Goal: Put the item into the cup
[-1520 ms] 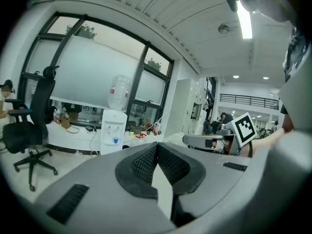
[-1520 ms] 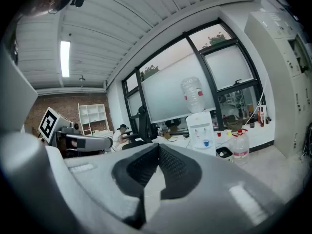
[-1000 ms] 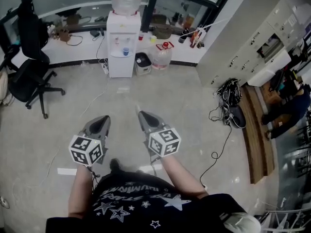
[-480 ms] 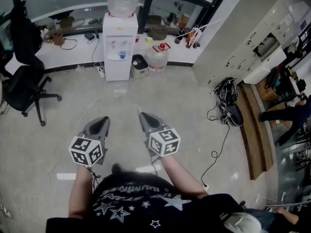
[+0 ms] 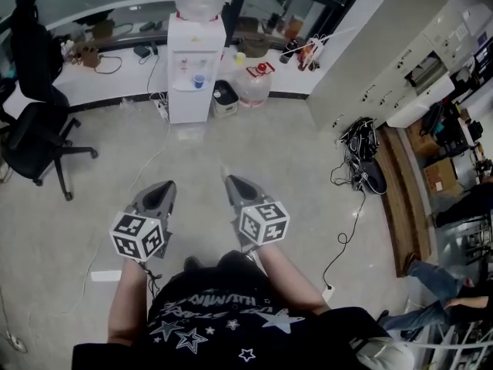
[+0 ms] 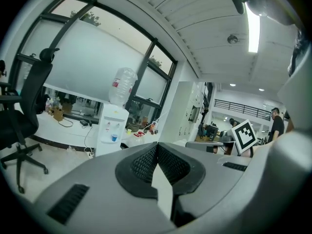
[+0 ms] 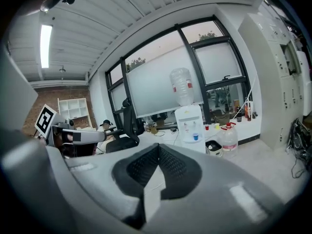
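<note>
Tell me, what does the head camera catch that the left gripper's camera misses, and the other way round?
Only the head view shows the person's star-print shirt and the black cables heaped on the floor by the cabinets.

Only the left gripper view shows the ceiling strip light and, close up, the left gripper with its jaws shut together and nothing between them.

Both show the water dispenser and the black office chair.

We record bright, even indoor light. A ceiling strip lamp (image 6: pixel 252 27) glares white and the frosted windows (image 7: pixel 161 79) glow. The floor (image 5: pixel 308 168) shows soft sheen and faint shadows. Both gripper views warp strongly toward black corners.
</note>
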Demonstrator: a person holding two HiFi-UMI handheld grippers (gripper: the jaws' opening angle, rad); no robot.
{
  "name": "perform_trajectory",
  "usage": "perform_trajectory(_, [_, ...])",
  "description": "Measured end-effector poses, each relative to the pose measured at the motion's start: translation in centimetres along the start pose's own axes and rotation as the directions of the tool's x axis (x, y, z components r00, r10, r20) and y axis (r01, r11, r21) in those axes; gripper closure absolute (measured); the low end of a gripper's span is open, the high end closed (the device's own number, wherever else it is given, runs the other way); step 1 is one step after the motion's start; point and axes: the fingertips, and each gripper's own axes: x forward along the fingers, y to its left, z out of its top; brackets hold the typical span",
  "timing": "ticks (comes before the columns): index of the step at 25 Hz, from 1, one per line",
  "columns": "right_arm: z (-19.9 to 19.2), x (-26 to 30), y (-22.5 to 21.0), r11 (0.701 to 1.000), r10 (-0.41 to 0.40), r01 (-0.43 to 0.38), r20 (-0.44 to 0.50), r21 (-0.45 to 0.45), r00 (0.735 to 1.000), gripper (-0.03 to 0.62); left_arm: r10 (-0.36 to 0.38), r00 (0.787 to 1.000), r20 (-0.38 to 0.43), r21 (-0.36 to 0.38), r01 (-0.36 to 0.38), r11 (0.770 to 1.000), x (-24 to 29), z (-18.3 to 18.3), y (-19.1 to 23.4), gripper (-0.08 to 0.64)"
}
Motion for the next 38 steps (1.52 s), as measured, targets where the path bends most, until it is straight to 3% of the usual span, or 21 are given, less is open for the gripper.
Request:
perform_trajectory(12, [-1.4, 3.3, -5.4, 0.999, -0.019, 0.02, -0.019, 0.036, 1.0, 0.591, -0.006, 0.999, -0.049, -0.035, 0.004, 0.999, 5.8, -1.8, 2.0, 0.552])
perform_trajectory(24, [4.8, 12.9, -16.3, 0.996, 0.049, -0.047, -0.017, 0.069, 0.999, 0.592, 0.091, 0.992, -0.082, -0.049, -0.096, 0.994, 17.7, 2.8, 6.5, 0.552])
perform_trajectory(30, [6.0, 15.2, -20.2, 0.994, 0.093, -0.09, -0.047, 0.064, 0.995, 0.591, 0.12, 0.988, -0.096, -0.04, -0.125, 0.991, 23.1, 4.0, 7.1, 0.552])
perform_trajectory(35, [6.9, 16.8, -23.6, 0.99, 0.118, -0.114, -0.052, 0.081, 0.992, 0.592, 0.169, 0.98, -0.101, 0.024, -0.168, 0.986, 27.3, 5.1, 7.6, 0.552])
perform_trajectory(38, [8.1, 17.9, -25.1, 0.985, 0.139, -0.135, -0.036, 0.108, 0.99, 0.592, 0.178, 0.979, -0.097, 0.02, -0.176, 0.984, 28.7, 6.3, 7.5, 0.552])
